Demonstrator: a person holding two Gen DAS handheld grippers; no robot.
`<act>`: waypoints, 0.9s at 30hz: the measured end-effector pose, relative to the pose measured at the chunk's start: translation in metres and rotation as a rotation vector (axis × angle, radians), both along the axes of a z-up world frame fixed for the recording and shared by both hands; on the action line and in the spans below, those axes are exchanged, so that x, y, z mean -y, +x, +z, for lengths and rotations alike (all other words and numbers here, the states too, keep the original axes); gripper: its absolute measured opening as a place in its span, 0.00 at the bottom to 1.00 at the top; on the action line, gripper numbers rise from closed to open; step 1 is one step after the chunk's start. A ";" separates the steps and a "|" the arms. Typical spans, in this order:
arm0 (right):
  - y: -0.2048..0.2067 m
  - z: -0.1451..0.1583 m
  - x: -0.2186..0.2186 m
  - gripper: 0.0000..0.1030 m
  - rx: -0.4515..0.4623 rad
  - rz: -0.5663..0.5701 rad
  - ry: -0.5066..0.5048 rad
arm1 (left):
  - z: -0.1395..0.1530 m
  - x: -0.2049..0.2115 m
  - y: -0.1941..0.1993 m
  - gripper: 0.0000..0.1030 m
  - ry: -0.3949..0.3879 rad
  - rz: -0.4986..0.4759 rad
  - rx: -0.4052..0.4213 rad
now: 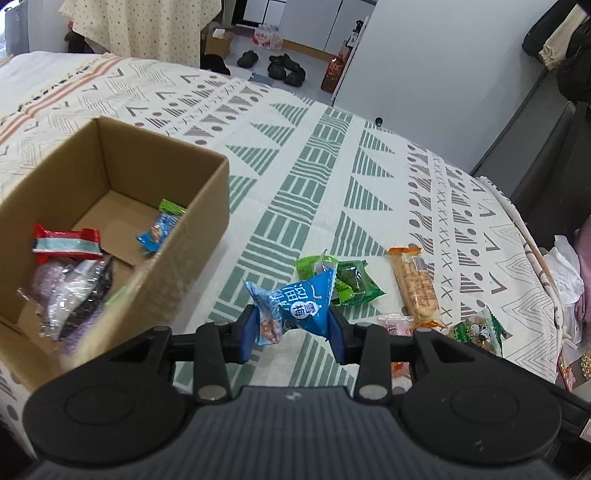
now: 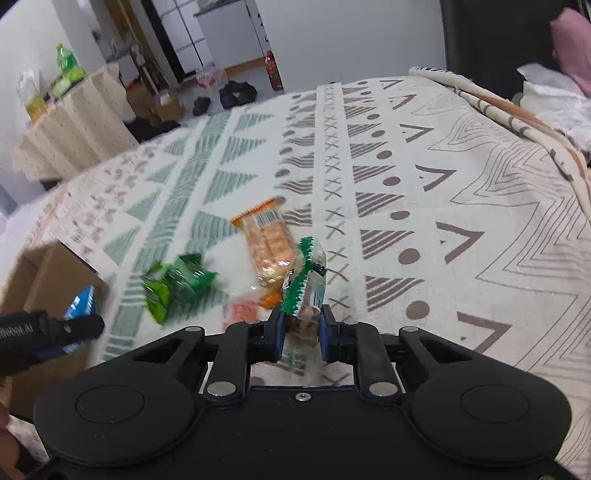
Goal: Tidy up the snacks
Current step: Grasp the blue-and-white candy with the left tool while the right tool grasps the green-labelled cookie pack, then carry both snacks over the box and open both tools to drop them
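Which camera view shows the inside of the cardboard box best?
The left wrist view: the cardboard box stands open there, showing its floor and several snack packets inside. The right wrist view shows only a blurred outer corner at the left edge, nothing of the inside.

Patterned bedspread (image 1: 317,155), white wall (image 1: 443,55), dotted tablecloth (image 2: 77,122), shoes (image 1: 284,68) on floor.

We see a lived-in home. Beyond the patterned tablecloth (image 1: 332,155), shoes (image 1: 284,68) lie on the floor beside white cabinets (image 1: 332,26).
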State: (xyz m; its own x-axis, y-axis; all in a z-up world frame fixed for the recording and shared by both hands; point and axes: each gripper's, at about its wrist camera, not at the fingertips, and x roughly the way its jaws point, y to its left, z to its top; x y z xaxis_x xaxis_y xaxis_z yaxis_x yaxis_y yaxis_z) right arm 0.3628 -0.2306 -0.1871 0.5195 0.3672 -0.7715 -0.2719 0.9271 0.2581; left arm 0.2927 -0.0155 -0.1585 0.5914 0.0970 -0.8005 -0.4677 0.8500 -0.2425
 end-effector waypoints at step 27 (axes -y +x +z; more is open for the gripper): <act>-0.039 0.075 -0.028 0.17 0.188 0.080 0.224 | 0.077 -0.026 -0.048 0.38 0.095 0.085 0.131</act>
